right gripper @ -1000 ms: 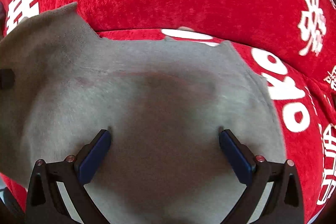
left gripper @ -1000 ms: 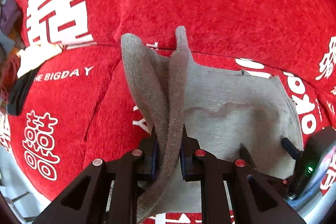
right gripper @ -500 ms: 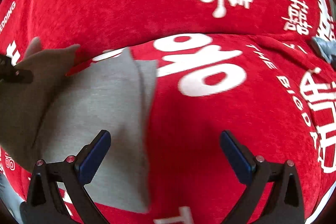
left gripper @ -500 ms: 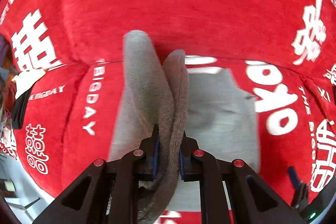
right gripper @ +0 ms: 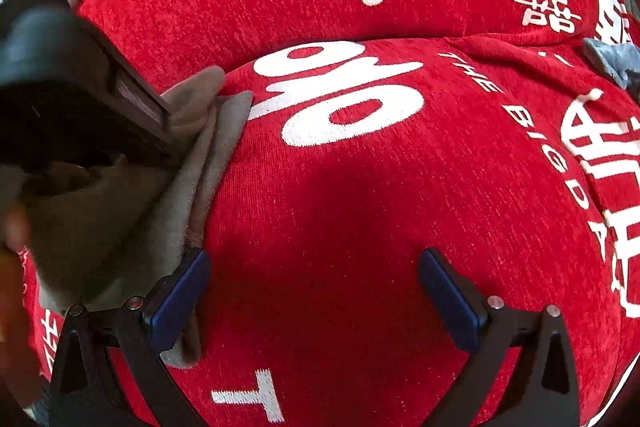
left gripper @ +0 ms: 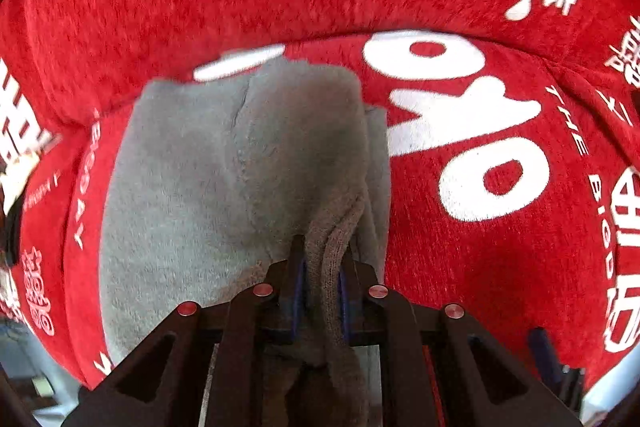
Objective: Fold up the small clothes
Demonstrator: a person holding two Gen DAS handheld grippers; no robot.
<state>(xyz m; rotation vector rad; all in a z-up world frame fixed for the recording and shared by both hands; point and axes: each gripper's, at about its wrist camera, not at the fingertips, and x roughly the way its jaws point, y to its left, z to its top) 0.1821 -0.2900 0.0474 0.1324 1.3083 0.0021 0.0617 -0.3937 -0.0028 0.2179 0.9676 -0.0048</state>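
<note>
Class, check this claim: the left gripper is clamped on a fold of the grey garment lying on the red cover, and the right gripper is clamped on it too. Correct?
Not quite. The right gripper is open over bare red cover, as the right wrist view shows. The left gripper is indeed shut on the grey garment.

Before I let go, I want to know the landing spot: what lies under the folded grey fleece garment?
Under the folded grey fleece garment lies the red plush cover with white lettering. Part of the lettering disappears beneath it; anything else there is covered.
</note>
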